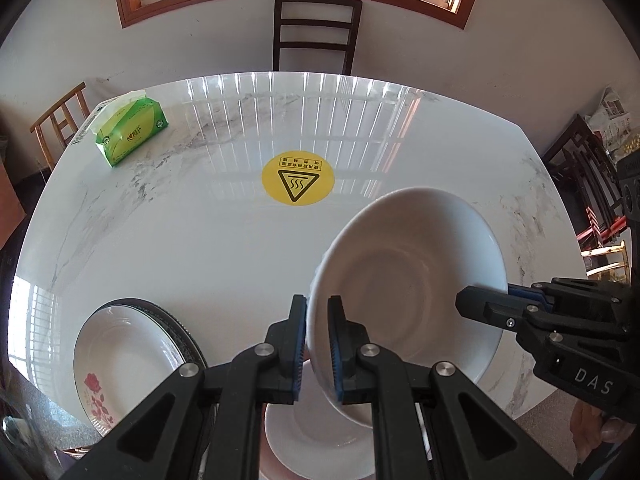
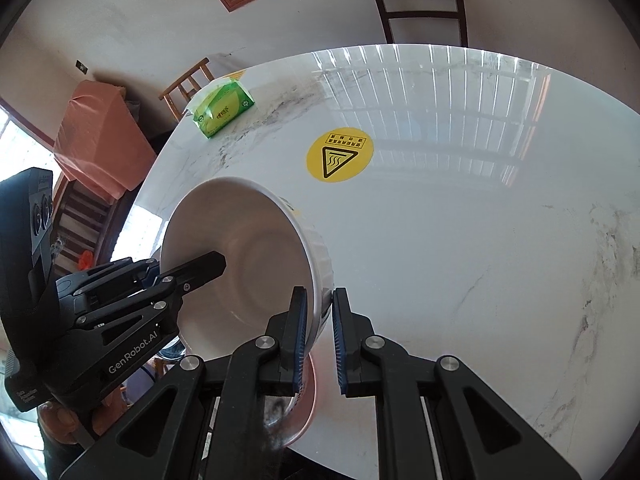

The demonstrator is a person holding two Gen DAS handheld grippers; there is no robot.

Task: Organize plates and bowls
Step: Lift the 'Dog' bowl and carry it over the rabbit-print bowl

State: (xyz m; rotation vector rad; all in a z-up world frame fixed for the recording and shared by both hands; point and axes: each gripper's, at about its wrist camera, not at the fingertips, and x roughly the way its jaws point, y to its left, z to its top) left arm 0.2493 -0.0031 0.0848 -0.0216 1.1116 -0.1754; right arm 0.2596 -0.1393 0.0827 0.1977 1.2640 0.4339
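Note:
A white ribbed bowl [image 1: 408, 280] is held tilted above the marble table [image 1: 200, 240]. My left gripper [image 1: 317, 350] is shut on its near rim. My right gripper [image 2: 319, 336] grips the opposite rim of the same bowl [image 2: 248, 256]; it shows from the side in the left wrist view [image 1: 480, 304]. The left gripper shows at the left of the right wrist view [image 2: 208, 266]. Under the bowl sits another white bowl [image 1: 316, 436] near the table's front edge. A plate with a red rose [image 1: 120, 368] lies on a dark-rimmed plate [image 1: 180, 324] at front left.
A green tissue pack [image 1: 130, 130] lies at the table's far left. A yellow round warning sticker [image 1: 298, 179] marks the table's middle. A dark chair [image 1: 316, 32] stands beyond the far edge, a wooden chair [image 1: 60, 120] at the left, more chairs [image 1: 584, 184] at the right.

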